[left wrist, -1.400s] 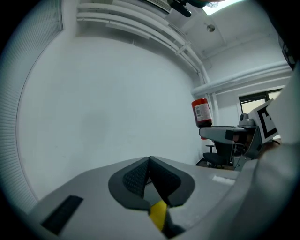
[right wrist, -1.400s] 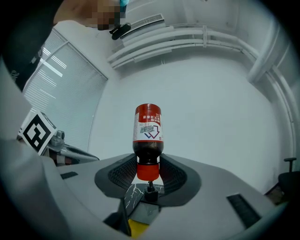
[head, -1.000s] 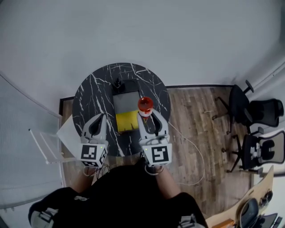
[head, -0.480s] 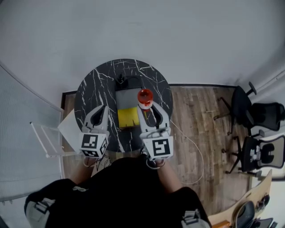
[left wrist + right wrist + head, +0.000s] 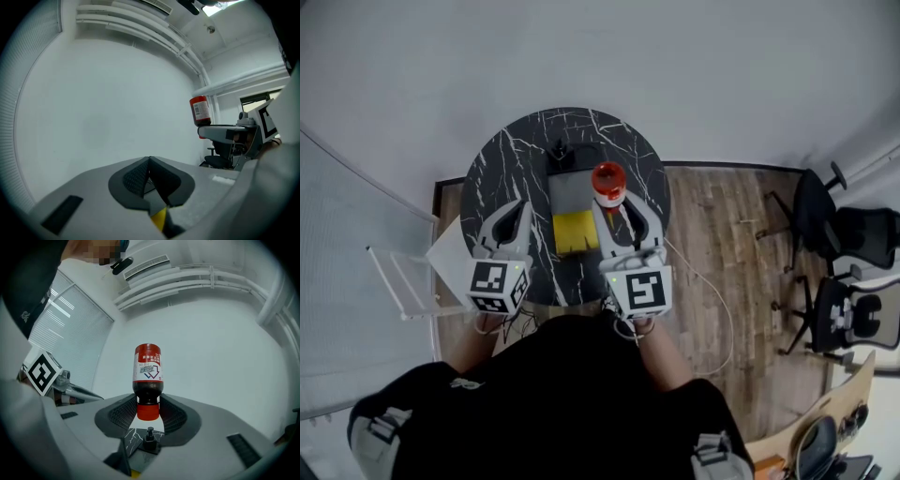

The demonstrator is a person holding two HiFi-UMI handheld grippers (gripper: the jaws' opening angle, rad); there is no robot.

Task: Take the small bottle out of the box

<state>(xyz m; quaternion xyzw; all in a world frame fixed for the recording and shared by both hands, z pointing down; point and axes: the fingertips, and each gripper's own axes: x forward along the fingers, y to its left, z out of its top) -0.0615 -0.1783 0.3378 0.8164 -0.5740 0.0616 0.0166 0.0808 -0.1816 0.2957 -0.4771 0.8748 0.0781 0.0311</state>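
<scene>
My right claw [image 5: 622, 208] is clamped on the bottle [image 5: 607, 181]. It holds the bottle upside down, pads on the red cap and neck and the dark body standing above the jaws. From the head view the bottle shows over the right rim of the box [image 5: 566, 192], toward that rim's far end. My left claw [image 5: 516, 216] is closed with nothing in it, its pads meeting at the tips, and it hangs over the near-left part of the round surface [image 5: 492, 178].

The box lies along the middle of the surface, its yellow flap [image 5: 576, 231] toward the near edge, between my two claws. A dark pump [image 5: 558, 150] stands at the far edge, just beyond the box. Bare marble runs on either side of the box out to the rim. The wall is close behind the far edge. To the right the wood floor [image 5: 722, 234] is open, with office chairs [image 5: 825, 216] well apart from the surface.

Only the right gripper view shows the grip itself, the cap [image 5: 148, 411] pinched between the pads, with the pump [image 5: 149, 439] low in the gap beneath. The left gripper view shows the bottle [image 5: 200, 111] side-on, label out, against the wall, and a sliver of yellow under my closed pads [image 5: 140, 176].
</scene>
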